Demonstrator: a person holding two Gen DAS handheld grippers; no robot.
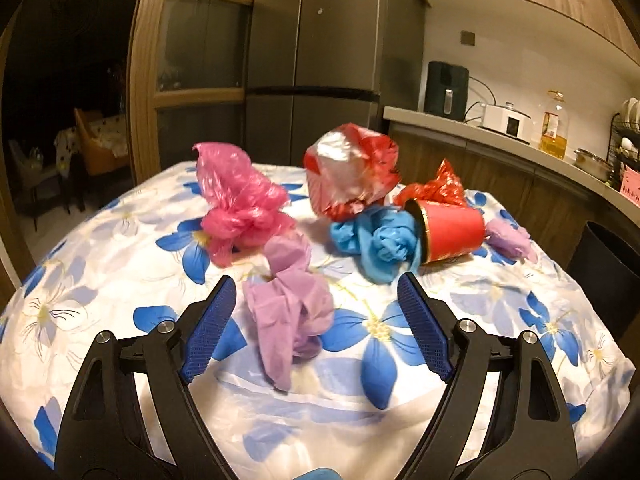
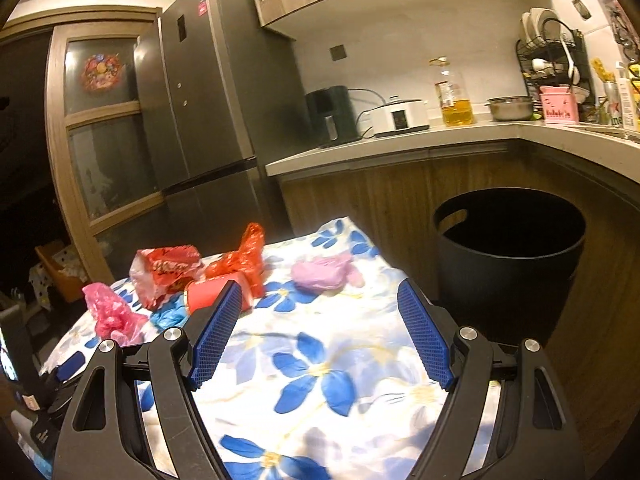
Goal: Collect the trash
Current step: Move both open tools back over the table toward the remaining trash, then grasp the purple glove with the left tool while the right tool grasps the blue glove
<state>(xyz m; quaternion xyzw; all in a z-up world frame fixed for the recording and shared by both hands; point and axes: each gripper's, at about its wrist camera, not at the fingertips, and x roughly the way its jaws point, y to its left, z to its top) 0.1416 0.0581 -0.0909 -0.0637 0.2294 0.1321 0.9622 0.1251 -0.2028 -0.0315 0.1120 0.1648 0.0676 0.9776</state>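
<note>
**A:** Item one, the left gripper (image 1: 316, 308)?

**B:** Released, jaws spread wide, nothing pressed between the pads. A crumpled lilac bag (image 1: 288, 312) lies on the cloth in the gap between them, apart from both. The spread looks chosen to straddle that loose wad before closing.

**A:** Item two, the right gripper (image 2: 320, 312)?

**B:** Also released and holding nothing. It hangs over a bare stretch of the flowered cloth (image 2: 312, 364), aimed toward a second lilac wad (image 2: 320, 274) near the worktop's far edge.

**A:** Remaining trash?

**B:** All on the covered worktop, clustered at its far side:
- pink bag (image 1: 240, 208), knotted, at the left
- red-and-white bag (image 1: 348, 172), puffed up, behind the others
- blue bag (image 1: 380, 240), touching the mouth of the cup
- red paper cup (image 1: 452, 232), lying on its side
- red wrapper (image 1: 436, 188), just behind the cup

**A:** Destination?

**B:** Black bin (image 2: 508, 248), open-topped, standing on the floor just beside the worktop's right edge and below the kitchen counter (image 2: 400, 144). Its place there probably keeps each carry short. From this angle its inside is too dark to tell what it holds.

**A:** Status?

**B:** Judged early; nothing lifted yet.
</note>
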